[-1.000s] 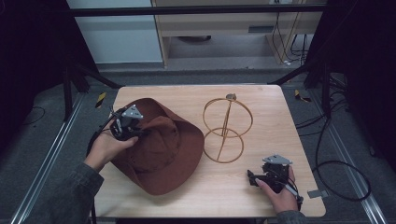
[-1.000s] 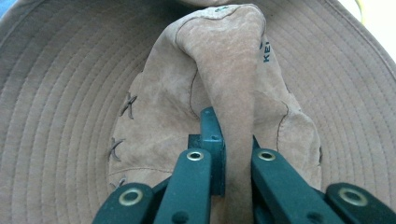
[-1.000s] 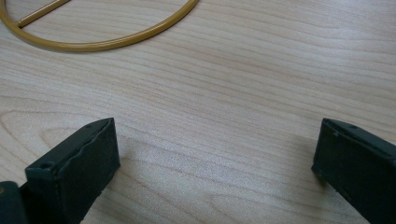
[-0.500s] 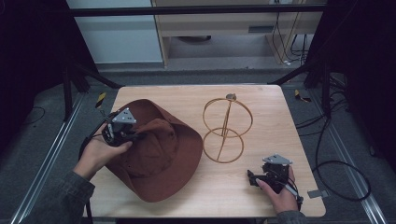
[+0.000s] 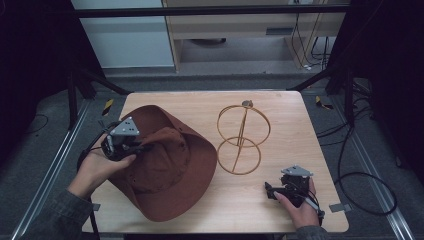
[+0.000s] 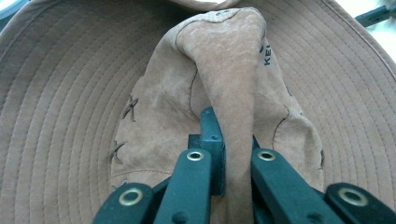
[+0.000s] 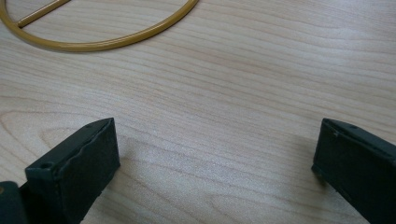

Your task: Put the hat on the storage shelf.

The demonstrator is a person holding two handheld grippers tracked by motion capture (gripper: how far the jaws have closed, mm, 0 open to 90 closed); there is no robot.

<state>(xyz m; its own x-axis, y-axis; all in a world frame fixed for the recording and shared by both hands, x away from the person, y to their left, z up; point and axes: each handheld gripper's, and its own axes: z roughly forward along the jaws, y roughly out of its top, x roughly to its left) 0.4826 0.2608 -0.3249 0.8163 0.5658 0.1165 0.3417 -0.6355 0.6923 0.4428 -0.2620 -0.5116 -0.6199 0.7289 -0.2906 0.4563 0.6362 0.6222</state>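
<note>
One brown hat [image 5: 170,170] lies on the left half of the desk [image 5: 280,210], w/ its wide brim spread flat and partly over the front-left edge. Material looks like soft suede; brim has many rings of stitching, crown has dark cross stitches on the side and small dark letters near the top. Crown is squeezed into a tall fold. Left tool [image 5: 145,146] is pinching this fold of the crown, jaws pressed on the fabric from both sides. Right tool [image 5: 270,190] rests on the desk at front right, jaws spread, nothing btw. them. Gold wire stand [image 5: 242,137] is upright just beside the hat, on its right.
</note>
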